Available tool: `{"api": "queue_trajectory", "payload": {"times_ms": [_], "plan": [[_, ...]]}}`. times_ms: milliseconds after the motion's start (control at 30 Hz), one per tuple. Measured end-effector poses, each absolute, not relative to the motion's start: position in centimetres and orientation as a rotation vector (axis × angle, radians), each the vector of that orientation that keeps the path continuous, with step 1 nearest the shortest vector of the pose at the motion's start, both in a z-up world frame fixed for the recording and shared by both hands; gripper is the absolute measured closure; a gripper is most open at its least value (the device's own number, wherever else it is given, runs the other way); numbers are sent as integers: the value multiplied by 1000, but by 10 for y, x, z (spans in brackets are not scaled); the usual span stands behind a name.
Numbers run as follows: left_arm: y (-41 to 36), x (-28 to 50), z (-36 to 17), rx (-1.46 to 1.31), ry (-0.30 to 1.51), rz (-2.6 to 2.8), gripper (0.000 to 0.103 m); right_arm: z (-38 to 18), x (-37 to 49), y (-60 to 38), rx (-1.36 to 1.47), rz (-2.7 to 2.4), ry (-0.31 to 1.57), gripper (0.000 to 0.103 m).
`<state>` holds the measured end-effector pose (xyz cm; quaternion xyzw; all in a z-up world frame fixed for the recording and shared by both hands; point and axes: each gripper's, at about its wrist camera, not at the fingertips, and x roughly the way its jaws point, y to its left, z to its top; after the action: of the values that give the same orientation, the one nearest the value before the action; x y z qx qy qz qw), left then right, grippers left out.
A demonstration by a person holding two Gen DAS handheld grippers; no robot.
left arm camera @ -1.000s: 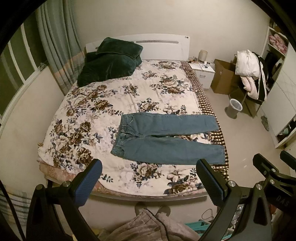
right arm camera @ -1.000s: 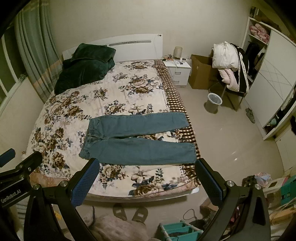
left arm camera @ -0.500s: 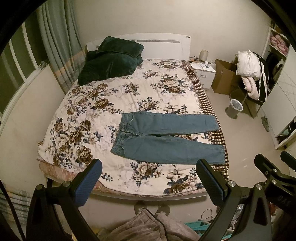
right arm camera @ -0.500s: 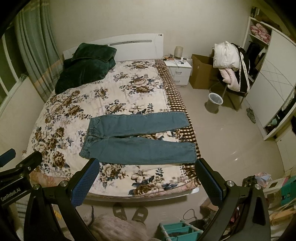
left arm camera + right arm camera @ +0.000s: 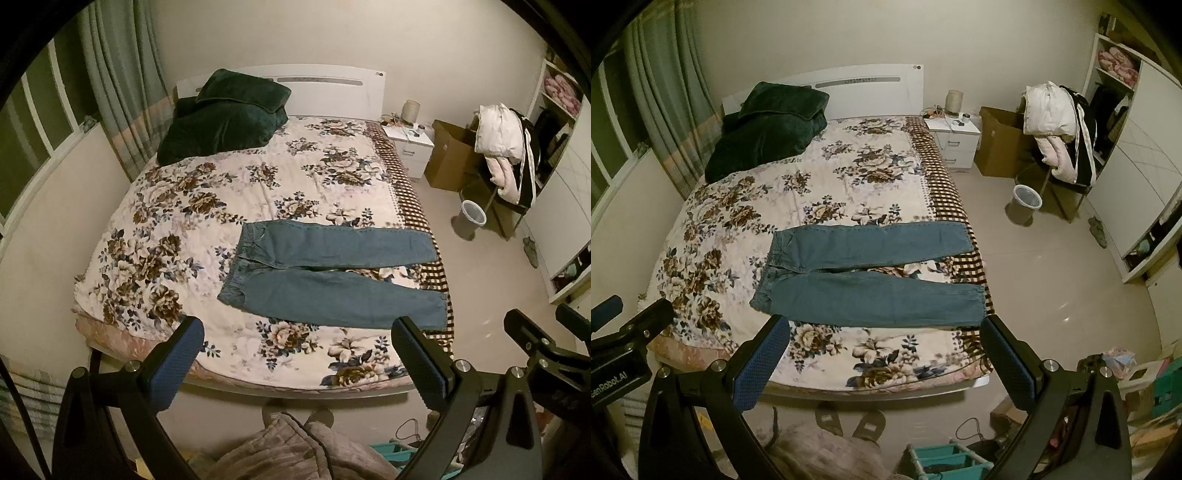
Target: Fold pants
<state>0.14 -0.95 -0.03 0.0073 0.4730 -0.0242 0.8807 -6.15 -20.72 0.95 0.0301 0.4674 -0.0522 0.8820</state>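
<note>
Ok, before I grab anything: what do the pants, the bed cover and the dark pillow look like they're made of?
Pants: looks like denim, a matte, faded blue with stitched seams and waistband; probably fairly stiff.
Bed cover: seemingly a quilted printed fabric, floral with faint puckered stitching and a checked border.
Dark pillow: likely velvet or plush, deep green with a soft sheen on its folds.

The room is dim with a warm yellow glow from above. Both pictures bend hard at the edges, and the corners go black. The bed (image 5: 258, 192) looks sharp. Shiny spots glint on the floor (image 5: 1067, 306).
</note>
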Motion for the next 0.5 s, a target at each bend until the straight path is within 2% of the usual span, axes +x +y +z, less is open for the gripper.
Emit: {"api": "queue_trajectory", "payload": {"times_ms": [300, 500], "plan": [[-20, 17, -13, -29, 998, -7, 0, -5, -41, -241, 86, -122, 983, 0], [-17, 69, -35, -20, 962, 72, 0, -32, 5, -261, 79, -154, 955, 0]]}}
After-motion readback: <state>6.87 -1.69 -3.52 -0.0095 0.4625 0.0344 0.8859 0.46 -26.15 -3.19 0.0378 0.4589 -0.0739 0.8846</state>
